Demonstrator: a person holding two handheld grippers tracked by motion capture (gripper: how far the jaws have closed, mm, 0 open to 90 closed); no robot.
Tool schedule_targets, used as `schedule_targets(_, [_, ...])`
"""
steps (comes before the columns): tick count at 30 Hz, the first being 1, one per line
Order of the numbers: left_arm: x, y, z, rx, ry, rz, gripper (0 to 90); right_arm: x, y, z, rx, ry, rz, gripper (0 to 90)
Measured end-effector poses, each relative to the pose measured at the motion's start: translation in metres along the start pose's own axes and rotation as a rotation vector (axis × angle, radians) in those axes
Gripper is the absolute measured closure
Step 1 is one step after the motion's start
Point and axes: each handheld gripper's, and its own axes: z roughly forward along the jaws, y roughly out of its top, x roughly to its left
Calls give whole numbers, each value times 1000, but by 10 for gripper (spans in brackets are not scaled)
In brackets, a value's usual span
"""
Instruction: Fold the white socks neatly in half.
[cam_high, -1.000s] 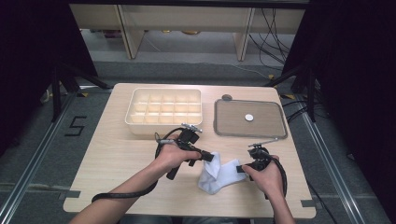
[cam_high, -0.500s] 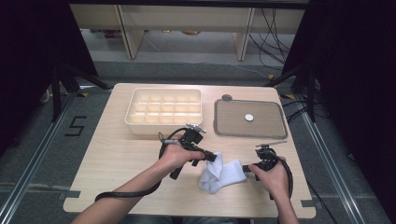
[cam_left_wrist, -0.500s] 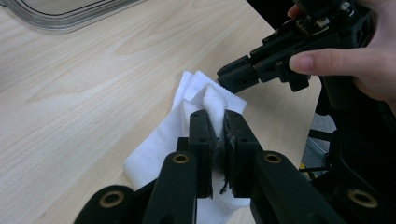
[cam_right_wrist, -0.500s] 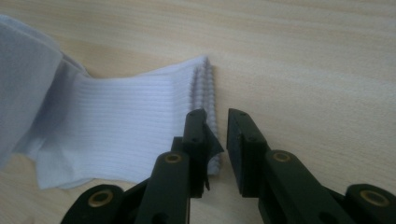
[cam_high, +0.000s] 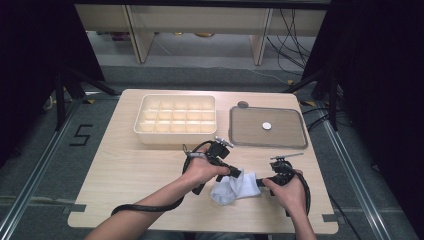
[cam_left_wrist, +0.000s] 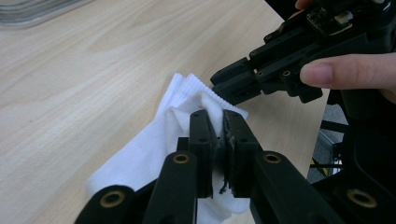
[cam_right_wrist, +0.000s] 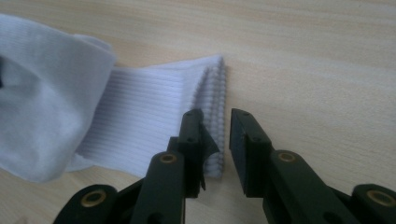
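Both grippers on the white sock (cam_high: 231, 186), near table (cam_high: 125, 170) edge.
Our left gripper (cam_left_wrist: 218, 128) is clamped on a fold of it. Our right gripper (cam_right_wrist: 223, 133) has just been opening; jaws slightly apart, straddling the ribbed cuff edge without pinching.

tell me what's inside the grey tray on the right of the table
In the high view, the grey tray holds one small white round thing near its middle; the rest of its floor looks bare. What the round thing is cannot be told, and nothing covers the tray.
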Motion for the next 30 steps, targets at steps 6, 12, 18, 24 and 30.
schedule_targets(6, [-2, 3, 7, -18, -5, -11, 832, 0, 0, 1, 3, 10, -34, 742])
schedule_targets(12, [-5, 9, 12, -7, -1, -5, 833, -4, 1, 4, 4, -5, -55, 740])
schedule_targets(18, [-9, 13, 20, 2, 18, 11, 831, -7, 0, 6, -9, 21, -71, 740])
schedule_targets(24, [-10, 16, 29, 32, 41, 18, 823, -8, 2, 1, -5, -6, -95, 735])
schedule_targets(30, [-12, 16, 40, 18, 48, 22, 785, -11, 5, -12, -51, -12, -101, 727])
